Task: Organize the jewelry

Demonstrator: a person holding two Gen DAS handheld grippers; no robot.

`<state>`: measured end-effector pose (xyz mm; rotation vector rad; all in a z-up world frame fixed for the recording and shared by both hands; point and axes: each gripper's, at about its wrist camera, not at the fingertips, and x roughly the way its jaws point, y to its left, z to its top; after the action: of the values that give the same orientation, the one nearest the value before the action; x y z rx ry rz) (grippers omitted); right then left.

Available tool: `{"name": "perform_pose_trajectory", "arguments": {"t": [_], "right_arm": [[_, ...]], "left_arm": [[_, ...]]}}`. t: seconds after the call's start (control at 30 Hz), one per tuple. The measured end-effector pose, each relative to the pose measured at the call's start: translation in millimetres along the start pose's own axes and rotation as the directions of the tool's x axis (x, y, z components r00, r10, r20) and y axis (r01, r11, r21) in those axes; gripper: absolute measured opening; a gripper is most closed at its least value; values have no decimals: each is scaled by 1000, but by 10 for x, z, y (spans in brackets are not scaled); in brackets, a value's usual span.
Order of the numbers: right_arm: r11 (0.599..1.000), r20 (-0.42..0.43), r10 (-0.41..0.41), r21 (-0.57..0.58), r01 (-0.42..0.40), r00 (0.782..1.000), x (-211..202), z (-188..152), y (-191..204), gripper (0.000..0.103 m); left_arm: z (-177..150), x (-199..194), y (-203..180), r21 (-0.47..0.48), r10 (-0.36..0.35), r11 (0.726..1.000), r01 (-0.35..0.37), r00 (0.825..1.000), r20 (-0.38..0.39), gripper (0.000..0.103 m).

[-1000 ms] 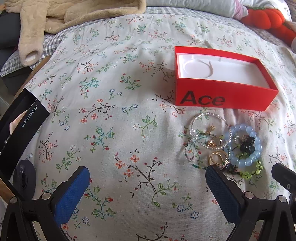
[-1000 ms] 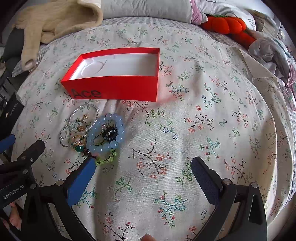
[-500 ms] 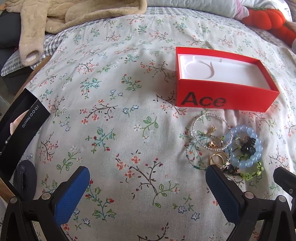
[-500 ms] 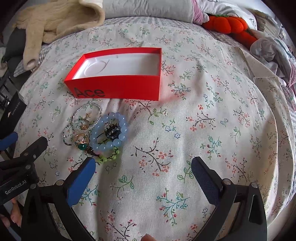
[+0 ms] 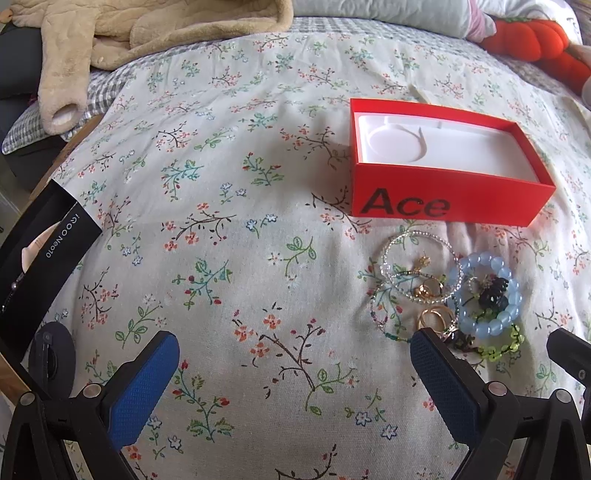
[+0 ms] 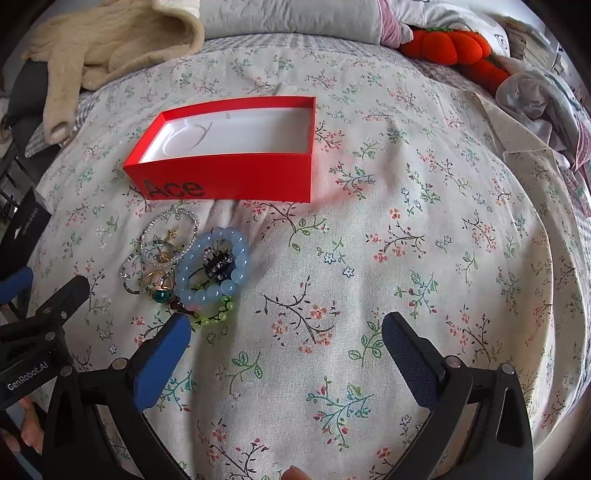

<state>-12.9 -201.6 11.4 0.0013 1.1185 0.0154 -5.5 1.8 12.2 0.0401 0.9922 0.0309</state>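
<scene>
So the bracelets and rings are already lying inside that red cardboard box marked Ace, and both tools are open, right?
Not quite. In both wrist views the red cardboard box marked Ace holds only its white insert; the pile of bracelets and rings lies on the floral bedspread in front of it. Both tools are indeed open.

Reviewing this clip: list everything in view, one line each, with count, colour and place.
box: one, red, white tray, open, mid-bed.
blue bead bracelet: one, pale blue, in front of the box.
clear bead bracelets: several, beside the blue one.
rings: a few, gold, one with a green stone.
green bead bracelet: one, lime, nearest edge of the pile.
bedspread: one, floral.
fleece garment: one, beige, far left.
plush: one, orange, far right.
left gripper: jaws open.
right gripper: jaws open.
</scene>
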Motion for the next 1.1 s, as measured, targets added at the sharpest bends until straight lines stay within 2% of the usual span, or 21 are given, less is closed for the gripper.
{"name": "perform_pose_trajectory", "arguments": {"t": [1.1], "right_arm": [[1000,2,22,7,-22,1000,-36,16,-23,103]], "left_arm": [[11,-30,29,2,16,1000,-16,1000,16,103]]}}
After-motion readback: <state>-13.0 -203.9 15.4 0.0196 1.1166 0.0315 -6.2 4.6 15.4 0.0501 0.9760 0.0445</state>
